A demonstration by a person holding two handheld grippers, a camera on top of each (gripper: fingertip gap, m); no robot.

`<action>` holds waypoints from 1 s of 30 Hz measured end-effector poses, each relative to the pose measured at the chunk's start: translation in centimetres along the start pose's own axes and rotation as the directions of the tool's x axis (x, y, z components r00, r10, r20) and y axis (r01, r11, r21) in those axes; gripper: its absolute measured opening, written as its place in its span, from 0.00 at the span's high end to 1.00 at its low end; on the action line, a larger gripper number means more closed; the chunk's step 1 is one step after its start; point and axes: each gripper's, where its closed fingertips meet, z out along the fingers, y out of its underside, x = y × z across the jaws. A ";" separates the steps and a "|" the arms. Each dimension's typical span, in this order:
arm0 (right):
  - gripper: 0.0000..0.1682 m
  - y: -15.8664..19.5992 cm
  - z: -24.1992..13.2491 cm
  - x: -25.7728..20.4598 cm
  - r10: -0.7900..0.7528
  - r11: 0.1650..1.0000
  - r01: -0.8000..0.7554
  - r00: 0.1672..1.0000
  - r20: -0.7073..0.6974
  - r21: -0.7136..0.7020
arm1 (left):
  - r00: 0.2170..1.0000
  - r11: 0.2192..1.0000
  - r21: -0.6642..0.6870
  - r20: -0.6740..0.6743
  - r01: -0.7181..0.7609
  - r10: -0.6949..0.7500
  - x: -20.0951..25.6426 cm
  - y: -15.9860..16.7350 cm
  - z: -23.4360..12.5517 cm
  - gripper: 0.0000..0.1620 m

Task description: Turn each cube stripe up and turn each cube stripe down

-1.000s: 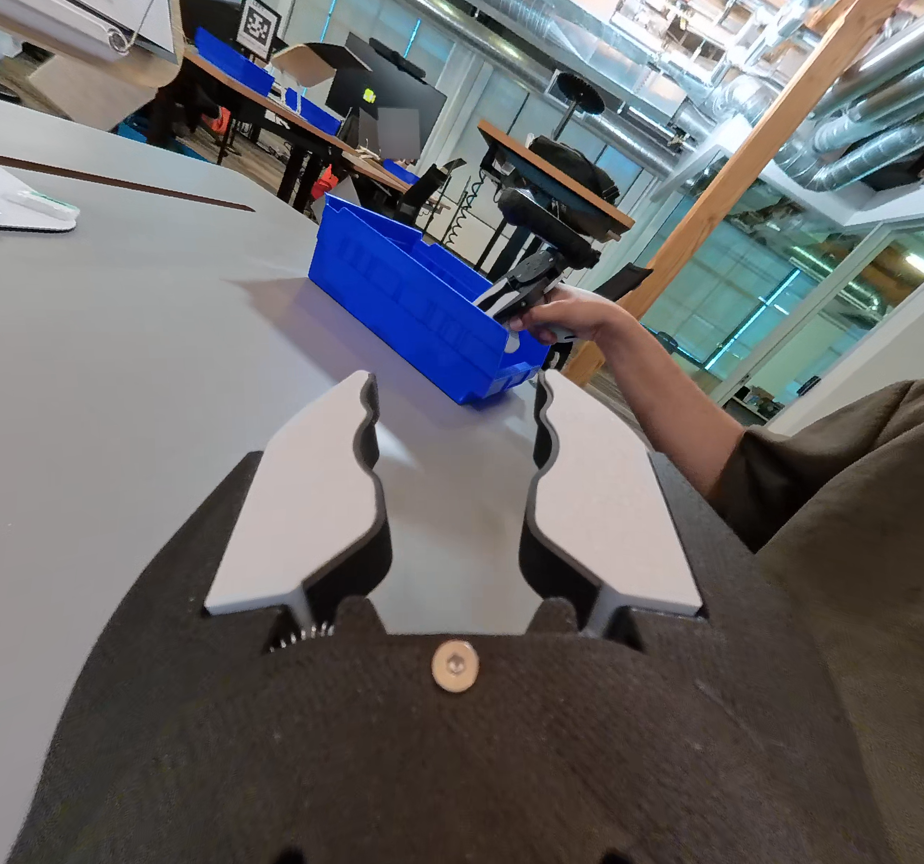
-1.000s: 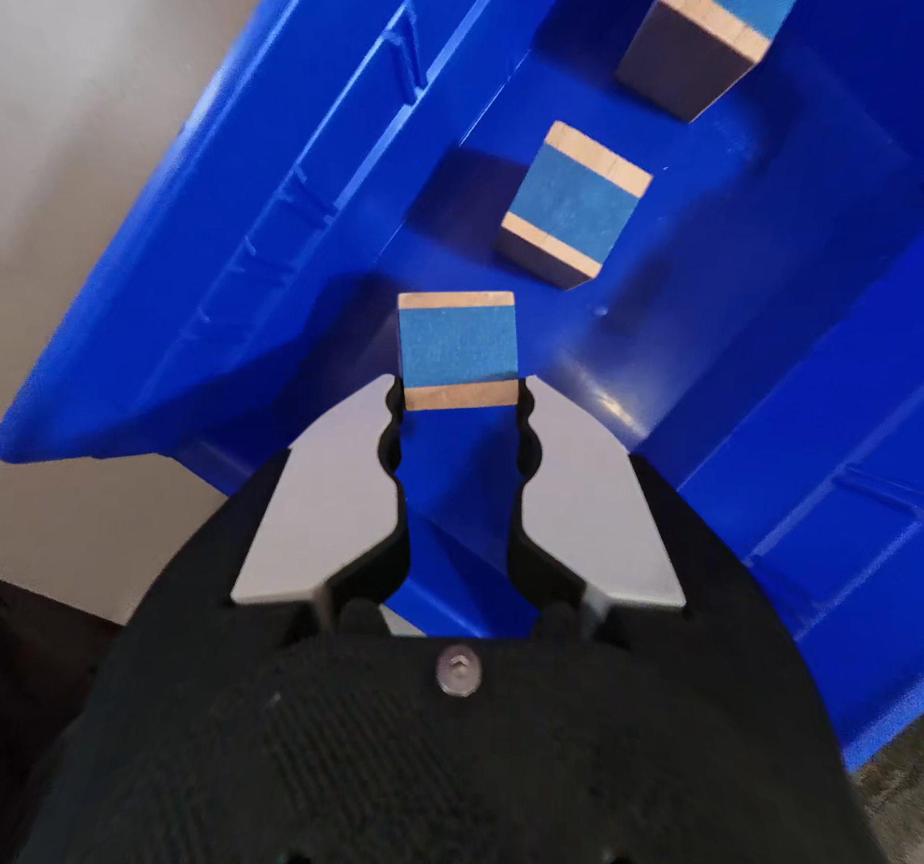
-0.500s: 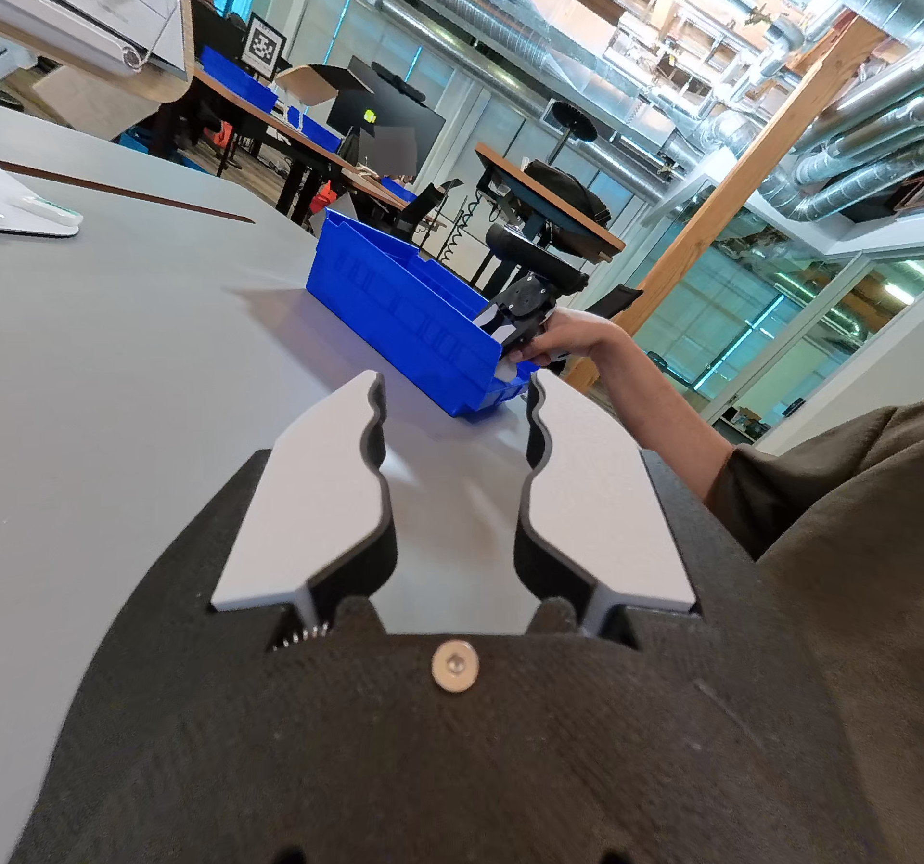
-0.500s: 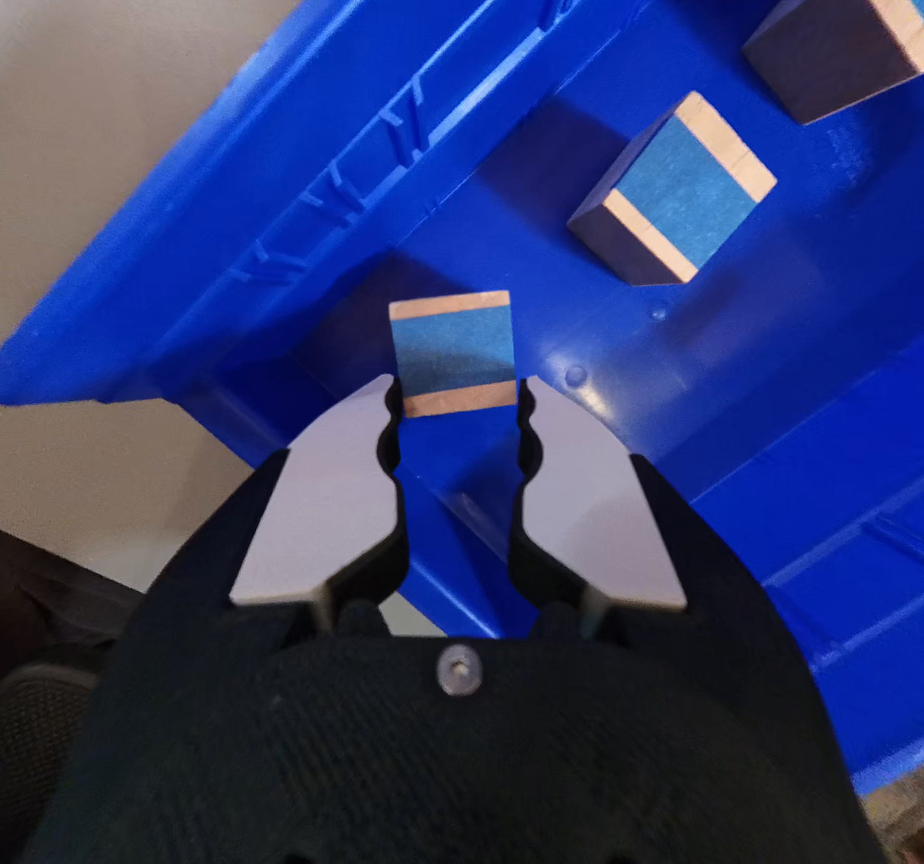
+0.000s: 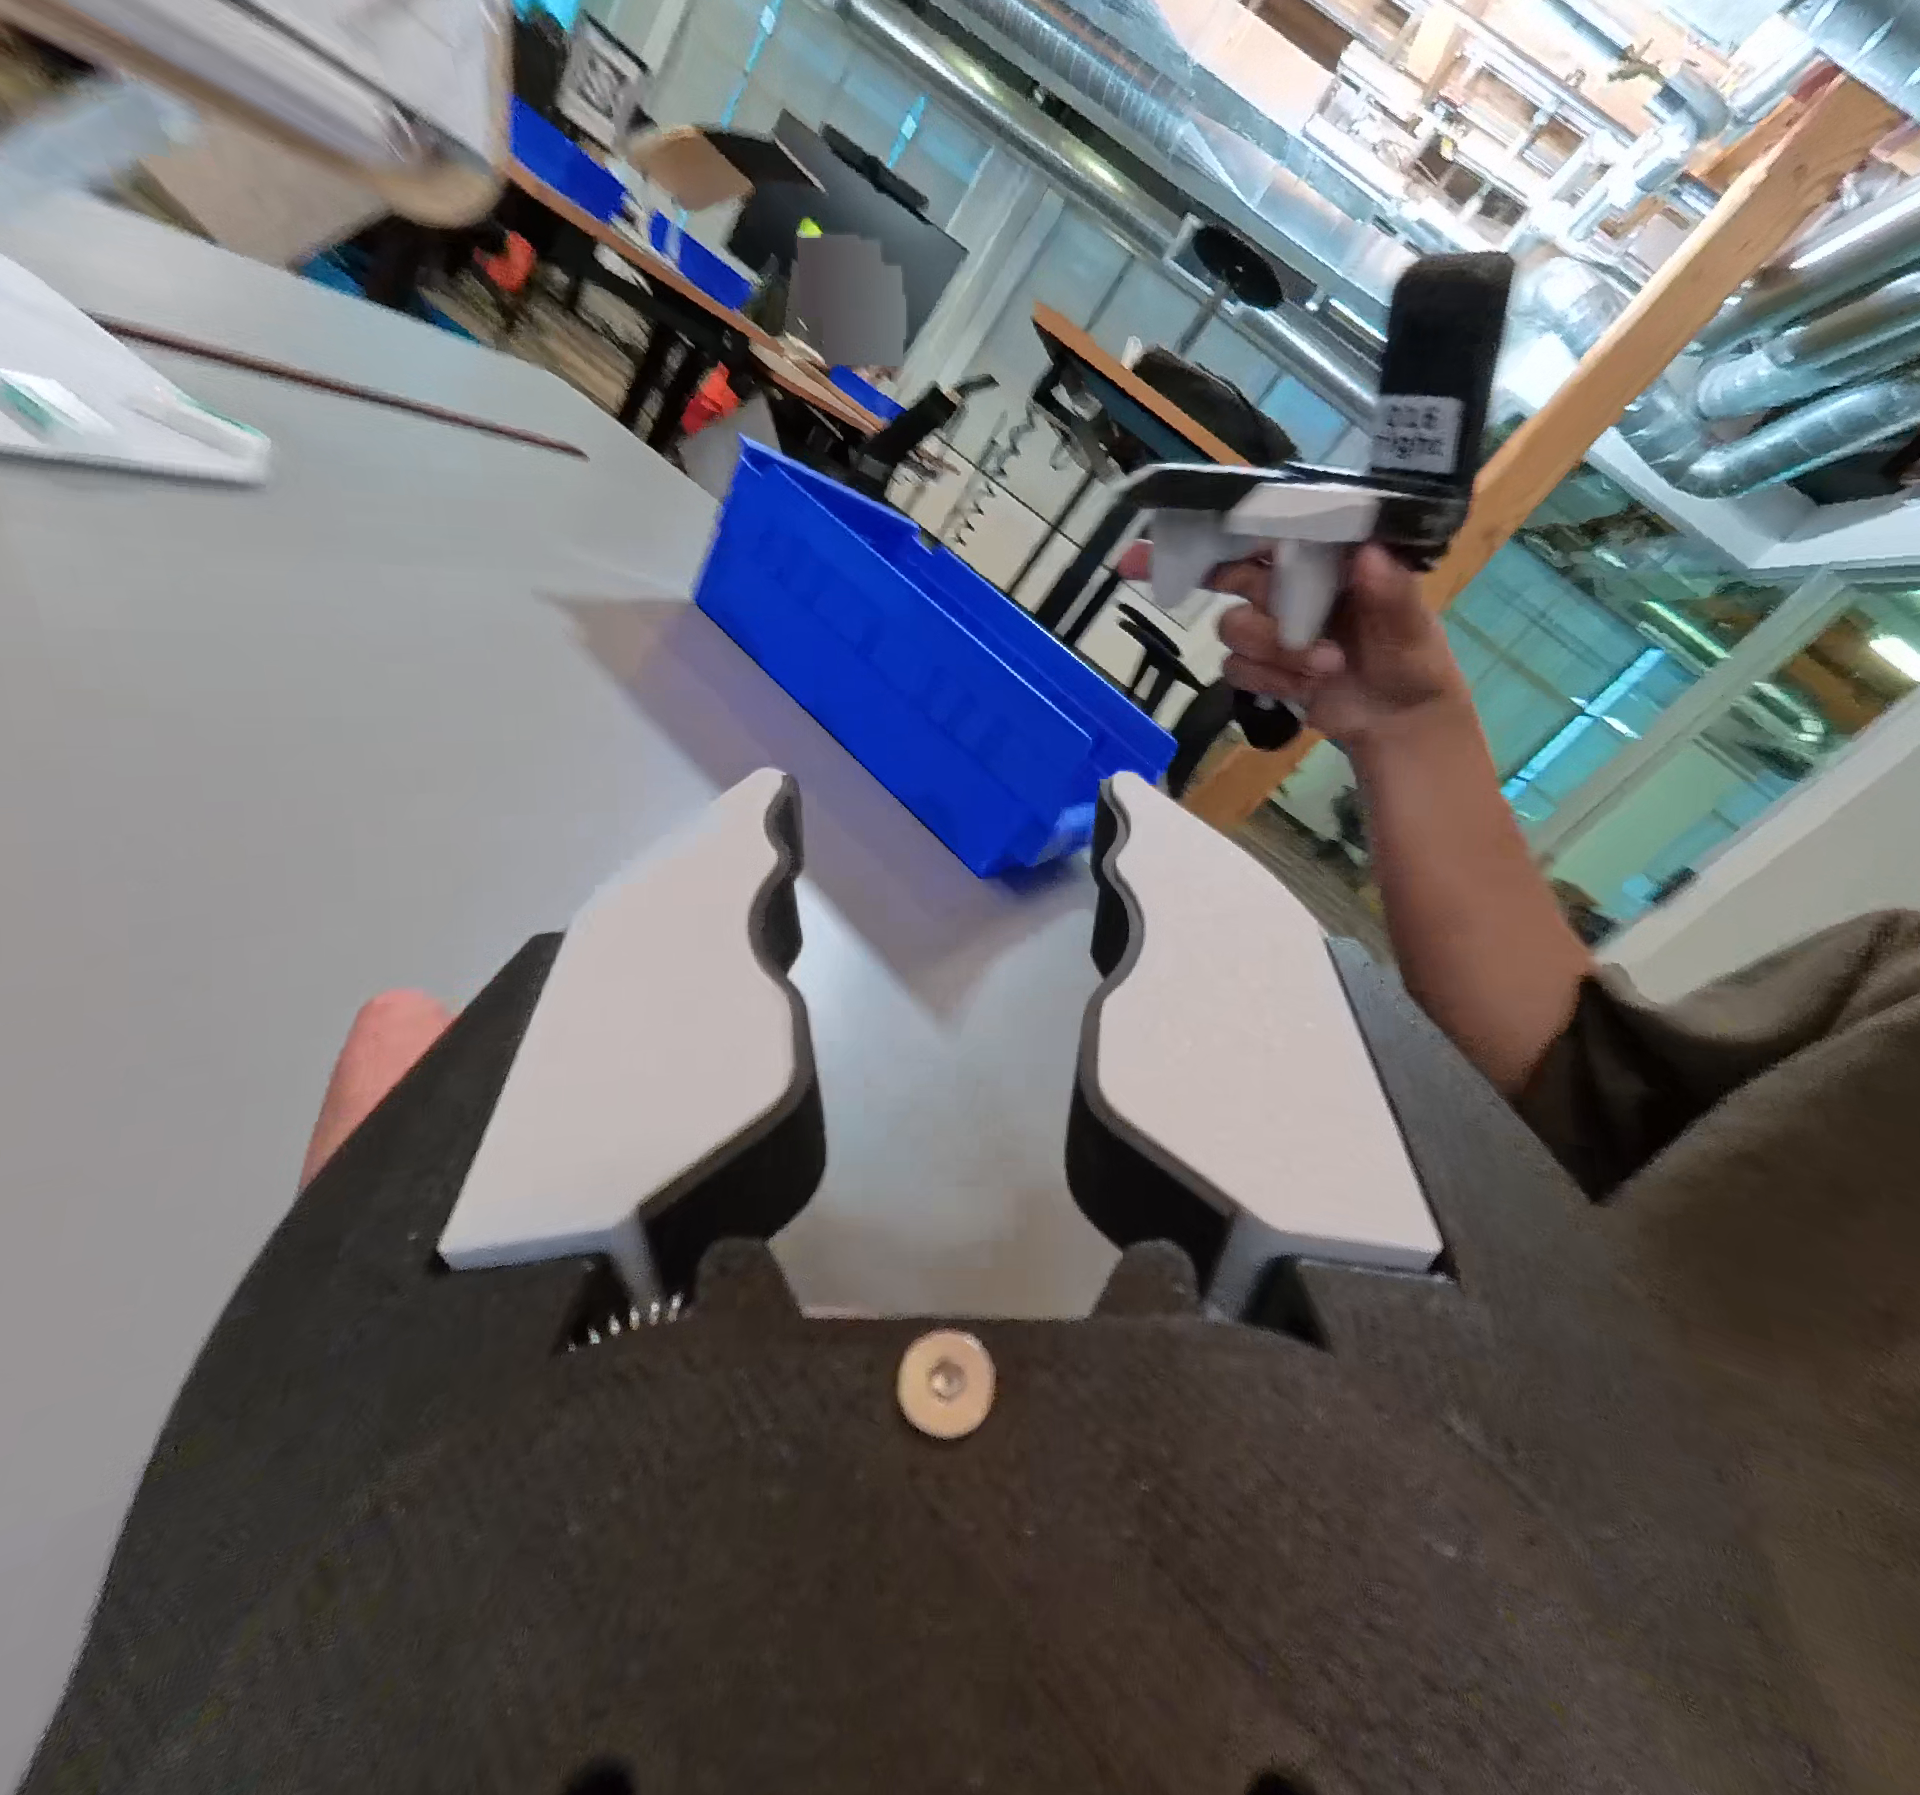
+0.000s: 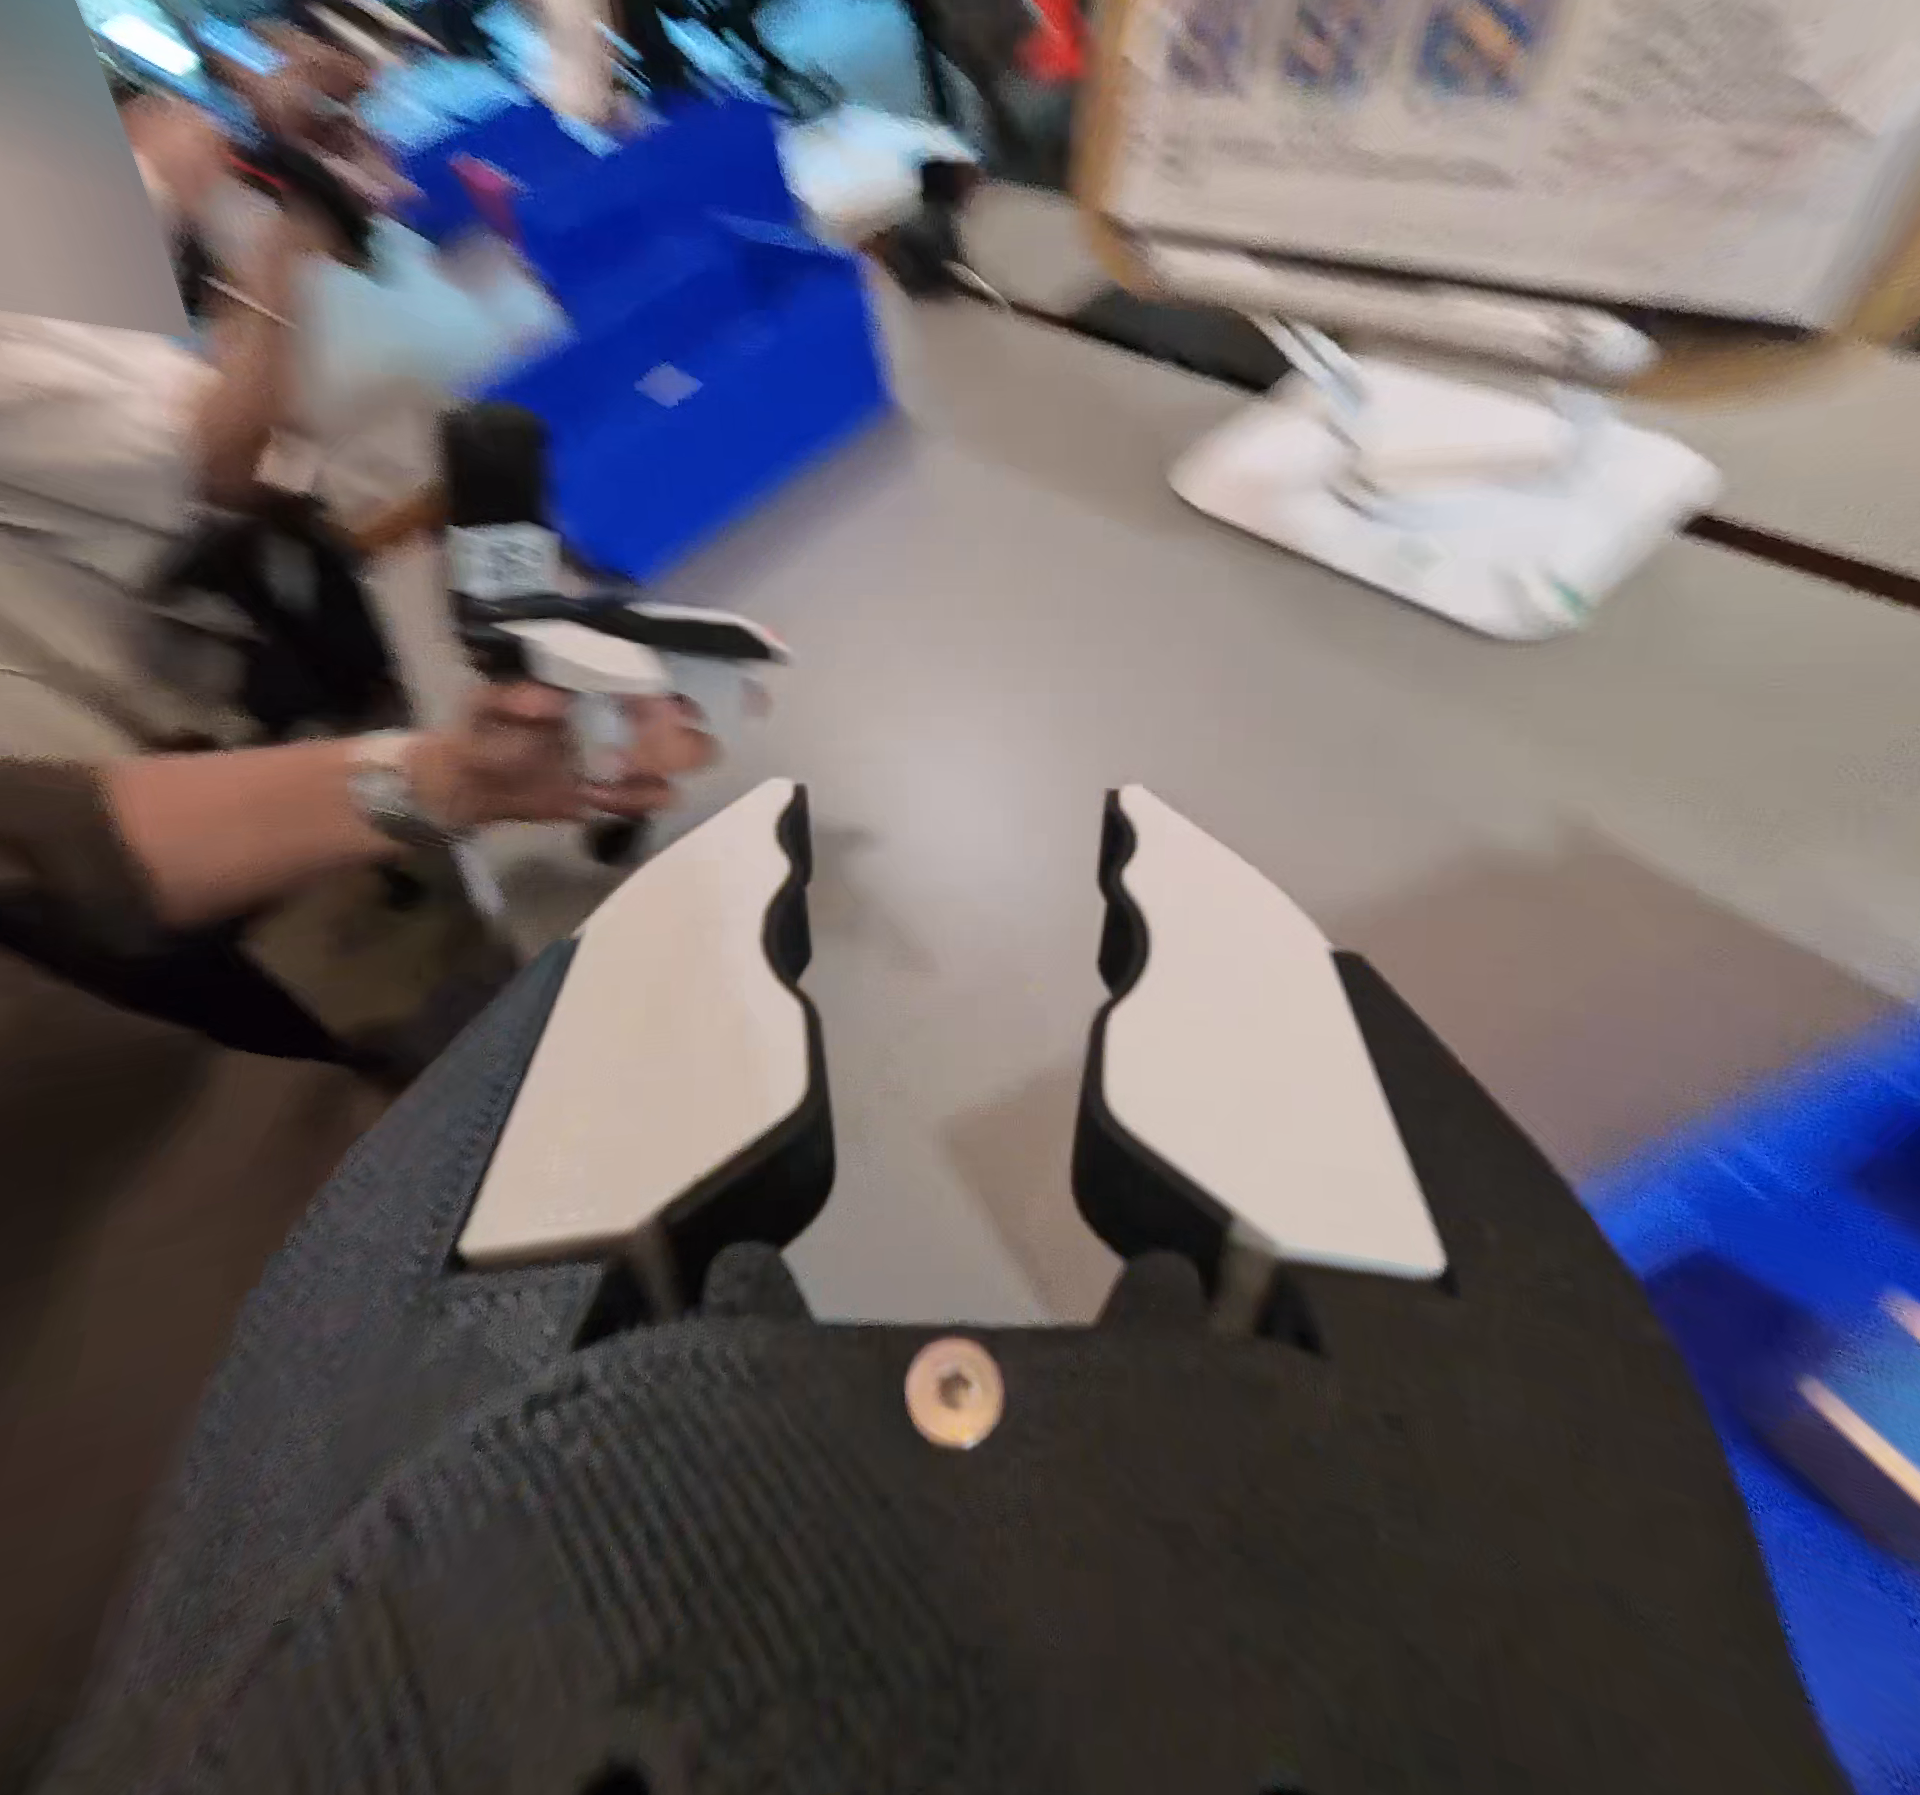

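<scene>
The blue bin (image 5: pixel 914 696) stands on the grey table (image 5: pixel 312 706) just beyond my left gripper (image 5: pixel 948 800), which is open and empty low over the table. My right gripper (image 6: pixel 953 800) is open and empty, and this view is blurred by motion. In the left wrist view the right gripper (image 5: pixel 1153 488) is held in a hand, raised above the bin's near end. A corner of the bin (image 6: pixel 1766 1226) shows at the lower right of the right wrist view, with a pale streak inside that may be a cube. No cube shows clearly in either view.
A white flat device (image 6: pixel 1455 509) lies on the table's far side and also shows in the left wrist view (image 5: pixel 125 426). The person's arm (image 5: pixel 1455 914) reaches in at the right. Another blue bin (image 6: pixel 707 374) stands at the back. The left gripper (image 6: pixel 727 644) shows at the left.
My right gripper has let go of the striped cube, opened wider, lifted out of the bin and swung to face across the table. My left gripper has shifted slightly.
</scene>
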 end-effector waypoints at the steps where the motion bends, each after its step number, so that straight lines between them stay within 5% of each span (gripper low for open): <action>1: 0.67 -0.8 1.2 -2.3 -0.004 0.998 -0.002 0.996 0.092 0.060 | 0.999 0.999 0.033 0.036 -0.031 0.029 -0.5 -1.0 -0.7 0.67; 7: 0.58 1.3 9.3 -10.8 0.142 0.978 -0.191 0.906 0.399 0.087 | 0.969 0.867 0.486 0.245 -0.107 -0.018 -1.7 -10.3 -9.4 0.72; 10: 0.60 3.6 12.1 -13.6 0.225 0.957 -0.286 0.832 0.508 0.044 | 0.893 0.779 0.565 0.450 -0.273 -0.013 -3.5 -15.5 -15.9 0.72; 13: 0.59 7.4 14.4 -15.2 0.297 0.950 -0.300 0.793 0.532 -0.082 | 0.603 0.770 0.438 0.793 -0.463 -0.089 -7.9 -19.1 -24.7 0.72; 16: 0.60 8.9 15.2 -16.6 0.327 0.943 -0.300 0.762 0.559 -0.142 | 0.281 0.834 0.182 0.959 -0.521 -0.034 -11.7 -20.2 -31.6 0.70; 20: 0.60 9.5 15.6 -17.9 0.347 0.936 -0.304 0.729 0.590 -0.176 | 0.087 0.951 -0.072 0.991 -0.300 0.102 -17.7 -19.2 -35.2 0.58; 23: 0.60 10.0 15.8 -18.1 0.344 0.939 -0.286 0.734 0.585 -0.193 | 0.012 0.974 -0.208 0.978 -0.092 0.210 -22.0 -18.0 -36.6 0.53; 26: 0.61 9.8 15.8 -17.6 0.346 0.937 -0.296 0.737 0.580 -0.183 | 0.000 0.960 -0.231 0.972 0.160 0.234 -25.9 -15.8 -37.7 0.52; 30: 0.60 9.0 15.2 -17.6 0.409 0.907 -0.375 0.667 0.623 -0.193 | -0.146 0.916 -0.163 0.962 0.366 0.230 -29.0 -13.1 -40.3 0.54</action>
